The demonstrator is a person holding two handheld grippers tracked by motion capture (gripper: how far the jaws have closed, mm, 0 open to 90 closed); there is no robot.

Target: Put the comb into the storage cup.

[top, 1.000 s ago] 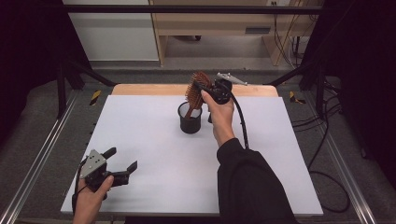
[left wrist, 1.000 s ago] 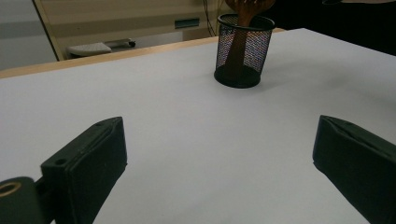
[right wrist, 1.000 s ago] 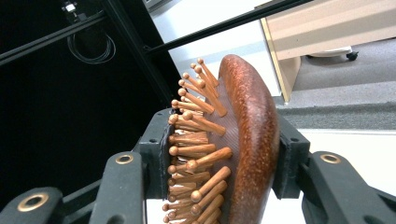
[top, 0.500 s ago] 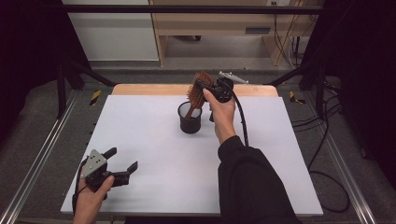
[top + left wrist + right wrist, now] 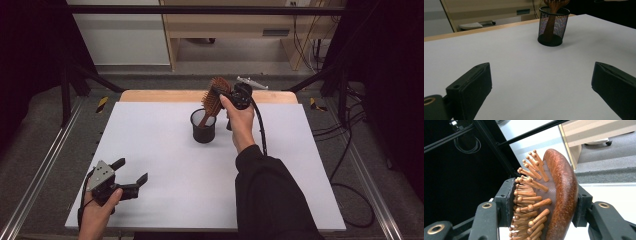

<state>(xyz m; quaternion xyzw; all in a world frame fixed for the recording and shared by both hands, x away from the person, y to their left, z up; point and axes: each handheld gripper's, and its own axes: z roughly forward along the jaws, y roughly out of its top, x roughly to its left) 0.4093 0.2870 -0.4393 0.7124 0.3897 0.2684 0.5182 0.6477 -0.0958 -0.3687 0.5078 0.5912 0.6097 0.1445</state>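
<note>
Up near the top centre of the high view, the right tongs (image 5: 226, 96) have the head of a wooden hairbrush (image 5: 216, 94) between them, and their jaws have just been opening a little; in the right gripper view one pad sits against the bristle tips and the other against the brush's smooth reddish-brown back (image 5: 564, 195), so contact is not yet lost. The brush's handle reaches down into a black mesh cup (image 5: 203, 126), which stands upright on the white counter (image 5: 165, 150) just left of the right hand (image 5: 240, 122). In the left gripper view the cup (image 5: 553, 26) appears at the upper middle, the brown handle visible through its mesh. At the lower left of the high view, the left tongs (image 5: 134, 175) rest low over the counter, spread wide with nothing between them, well apart from the cup. No brand, label or writing can be read on the brush, the cup or the grippers.
</note>
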